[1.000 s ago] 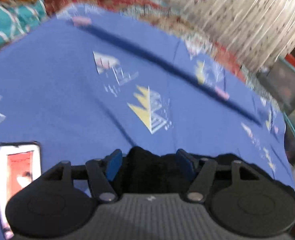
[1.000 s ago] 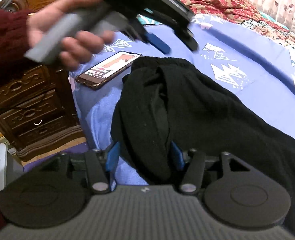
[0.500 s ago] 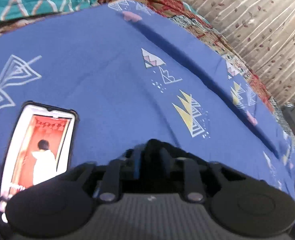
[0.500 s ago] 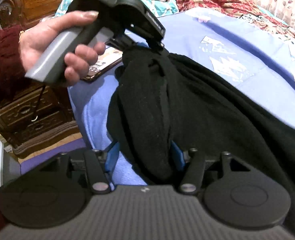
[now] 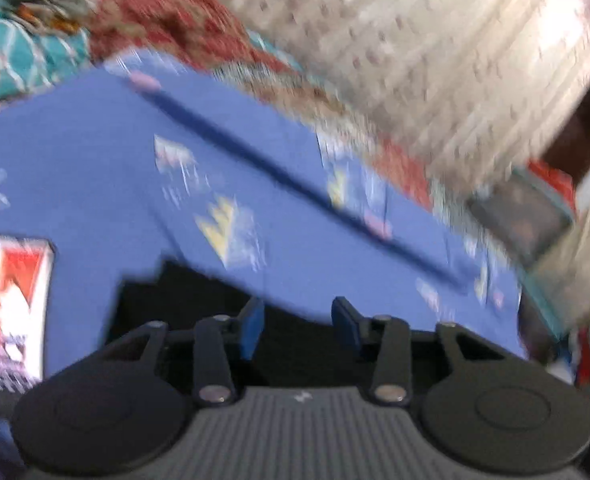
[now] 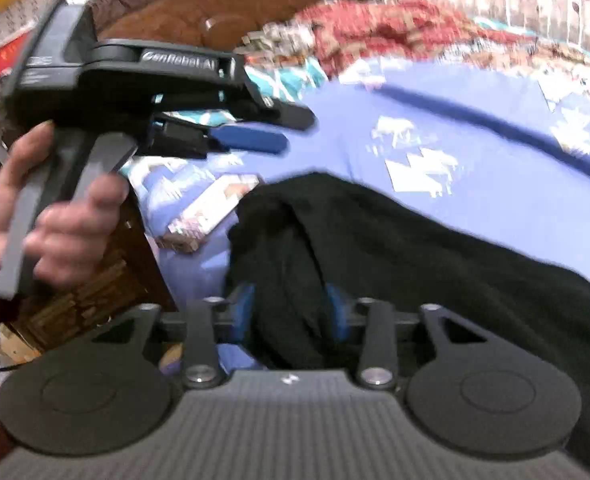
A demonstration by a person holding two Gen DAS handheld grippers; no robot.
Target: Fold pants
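Observation:
Black pants (image 6: 435, 264) lie folded lengthwise on a blue patterned bedsheet (image 6: 475, 120). My right gripper (image 6: 291, 312) has its blue fingers around a bunched edge of the pants near the waistband, jaws still apart. My left gripper (image 5: 297, 326) is open and empty, lifted above the pants (image 5: 199, 300). It also shows in the right wrist view (image 6: 255, 136), held in a hand above the waist end, clear of the cloth.
A phone (image 5: 11, 304) with a lit screen lies on the sheet left of the pants, also in the right wrist view (image 6: 215, 204). A carved wooden nightstand (image 6: 95, 280) stands beside the bed. Red and teal bedding (image 5: 155, 20) and a curtain (image 5: 435, 60) are beyond.
My left gripper was shut on the pants' waist end half a second ago; it has let go, opened and lifted away. The right gripper stays around the pants' edge.

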